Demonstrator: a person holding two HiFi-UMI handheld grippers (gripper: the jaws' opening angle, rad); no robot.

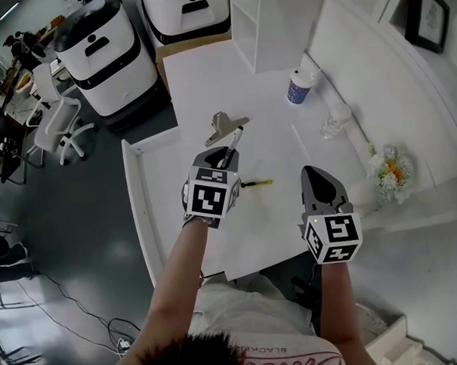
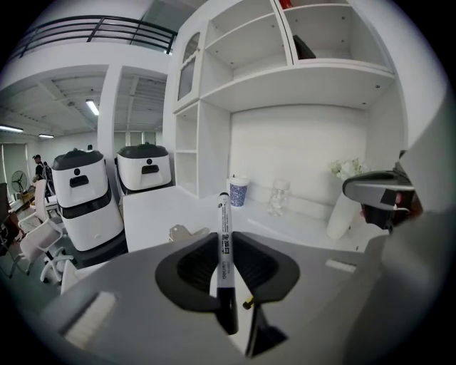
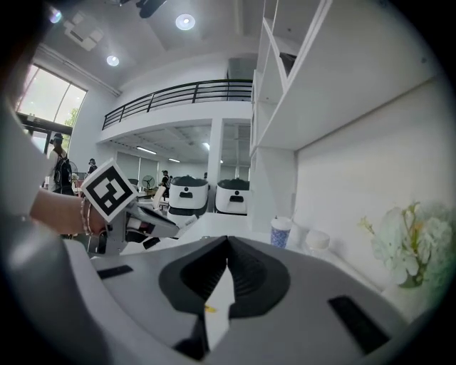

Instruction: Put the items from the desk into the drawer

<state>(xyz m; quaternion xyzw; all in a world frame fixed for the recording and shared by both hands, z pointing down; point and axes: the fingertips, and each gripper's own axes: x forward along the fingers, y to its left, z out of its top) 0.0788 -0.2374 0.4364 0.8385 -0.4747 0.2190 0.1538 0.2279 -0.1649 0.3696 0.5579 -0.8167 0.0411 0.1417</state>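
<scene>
My left gripper (image 1: 223,156) is shut on a black marker (image 1: 232,144), which sticks out past the jaws and hangs above the white desk (image 1: 203,78). In the left gripper view the marker (image 2: 224,239) stands upright between the pads. On the desk just right of that gripper lies a thin pen with a yellow end (image 1: 256,184). A grey binder clip (image 1: 226,125) rests farther back. My right gripper (image 1: 314,174) hovers to the right with its jaws shut and nothing in them; its tips (image 3: 227,239) meet in the right gripper view.
A blue-patterned paper cup (image 1: 300,86) and a small glass jar (image 1: 333,126) stand at the back of the desk, near a bunch of pale flowers (image 1: 390,170). White shelving (image 2: 285,64) rises behind. Two white-and-black machines (image 1: 106,48) stand on the floor at left.
</scene>
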